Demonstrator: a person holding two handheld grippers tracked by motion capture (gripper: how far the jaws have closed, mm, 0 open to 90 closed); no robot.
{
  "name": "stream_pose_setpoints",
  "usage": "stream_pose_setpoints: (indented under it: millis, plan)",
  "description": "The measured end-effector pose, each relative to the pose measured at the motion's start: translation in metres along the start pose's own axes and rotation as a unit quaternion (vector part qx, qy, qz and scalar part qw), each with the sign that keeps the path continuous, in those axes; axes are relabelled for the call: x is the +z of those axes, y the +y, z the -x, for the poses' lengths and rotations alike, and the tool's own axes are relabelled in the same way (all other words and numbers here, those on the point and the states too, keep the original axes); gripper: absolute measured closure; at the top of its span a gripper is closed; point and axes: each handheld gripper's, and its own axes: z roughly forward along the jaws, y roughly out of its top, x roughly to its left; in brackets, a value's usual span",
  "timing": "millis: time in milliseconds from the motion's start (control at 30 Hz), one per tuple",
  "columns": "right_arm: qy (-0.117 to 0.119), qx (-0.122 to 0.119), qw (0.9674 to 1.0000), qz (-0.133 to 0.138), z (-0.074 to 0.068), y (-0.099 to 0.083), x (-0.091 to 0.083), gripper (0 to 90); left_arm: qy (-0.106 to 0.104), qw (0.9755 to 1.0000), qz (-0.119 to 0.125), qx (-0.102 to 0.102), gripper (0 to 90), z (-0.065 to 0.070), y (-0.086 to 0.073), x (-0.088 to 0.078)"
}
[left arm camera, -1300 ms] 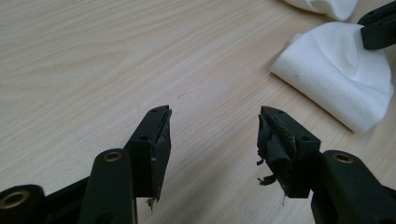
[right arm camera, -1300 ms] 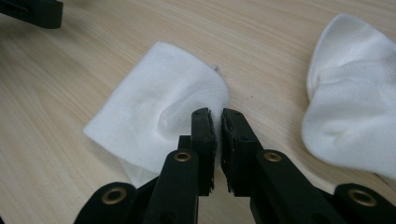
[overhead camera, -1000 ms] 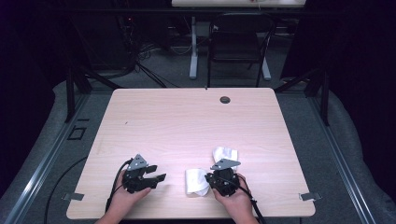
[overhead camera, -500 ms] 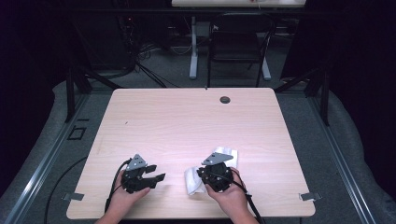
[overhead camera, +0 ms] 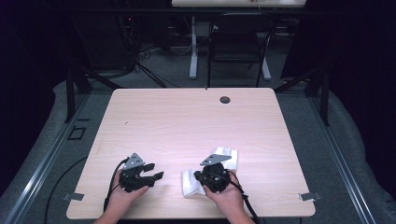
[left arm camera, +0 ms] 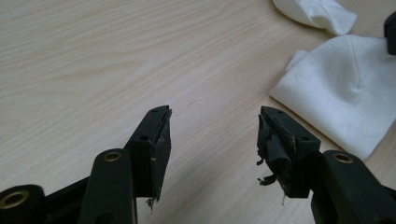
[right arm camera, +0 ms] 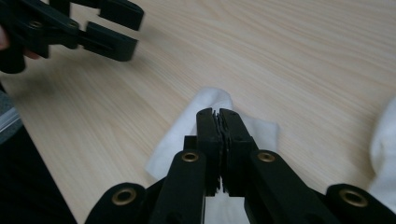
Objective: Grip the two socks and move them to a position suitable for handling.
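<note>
A white cloth lies near the table's front edge, and a second white cloth lies just behind it to the right. My right gripper bears down on the nearer cloth. Its jaws have just been closing. In the right gripper view they stand together with their tips in the fabric. In the left gripper view this cloth puckers up toward the right gripper. My left gripper rests a short way left of the cloth, open and empty.
The light wooden table has a dark round grommet near its far edge. A black chair and table legs stand beyond it. The second cloth lies beyond the first in the left gripper view.
My right hand has shifted a little to the left over the nearer cloth, and its jaws have closed. The left hand has stayed in place.
</note>
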Motion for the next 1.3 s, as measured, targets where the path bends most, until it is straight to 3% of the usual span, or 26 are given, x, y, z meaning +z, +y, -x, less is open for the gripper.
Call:
stream_pose_setpoints:
  millis: [100, 200, 300, 400, 500, 633, 700, 800, 833, 933, 1100, 1233, 1300]
  plan:
    - [0.015, -0.014, 0.9998, 0.002, -0.014, 0.010, 0.006, 87.0, 0.001, 1.0000, -0.002, -0.009, 44.7, -0.003, -0.001, -0.001]
    - [0.025, -0.028, 0.9993, -0.003, -0.024, 0.016, 0.018, 85.7, 0.000, 1.0000, -0.002, -0.004, 44.7, -0.003, -0.001, -0.002]
    - [0.050, -0.026, 0.9984, -0.003, -0.031, 0.018, 0.031, 80.9, 0.001, 1.0000, -0.003, -0.002, 44.7, -0.003, -0.001, -0.002]
    - [0.082, -0.019, 0.9963, 0.016, -0.036, 0.019, 0.037, 76.3, 0.002, 1.0000, 0.000, -0.003, 44.8, -0.003, -0.001, -0.003]
    - [0.103, -0.010, 0.9936, 0.045, -0.035, 0.023, 0.031, 72.8, 0.004, 1.0000, 0.002, -0.002, 45.0, -0.004, -0.001, -0.004]
    - [0.087, -0.006, 0.9932, 0.077, -0.025, 0.027, 0.016, 70.1, 0.006, 1.0000, 0.004, -0.004, 45.2, -0.004, 0.000, -0.005]
    - [0.068, -0.012, 0.9956, 0.064, -0.016, 0.024, 0.013, 70.4, 0.006, 1.0000, 0.005, -0.006, 45.4, -0.003, 0.000, -0.006]
    - [0.037, -0.028, 0.9987, 0.022, -0.004, 0.013, 0.015, 70.6, -0.003, 1.0000, 0.001, 0.002, 46.2, 0.001, 0.000, -0.006]
    - [0.022, -0.036, 0.9991, 0.005, 0.002, 0.007, 0.017, 70.6, -0.006, 1.0000, 0.000, 0.005, 46.7, 0.003, 0.000, -0.006]
    - [0.006, -0.031, 0.9993, -0.019, 0.012, -0.008, 0.023, 70.6, -0.018, 0.9997, -0.003, 0.015, 47.6, 0.011, 0.000, -0.003]
    - [-0.009, -0.032, 0.9990, -0.029, 0.017, -0.018, 0.025, 70.5, -0.037, 0.9988, -0.017, 0.028, 51.7, 0.027, -0.003, 0.006]
    - [-0.021, -0.034, 0.9986, -0.034, 0.020, -0.022, 0.026, 71.0, -0.031, 0.9975, -0.037, 0.052, 59.1, 0.034, -0.005, 0.013]
    - [-0.024, -0.026, 0.9986, -0.039, 0.021, -0.024, 0.028, 71.4, -0.029, 0.9972, -0.047, 0.050, 62.4, 0.035, -0.006, 0.016]
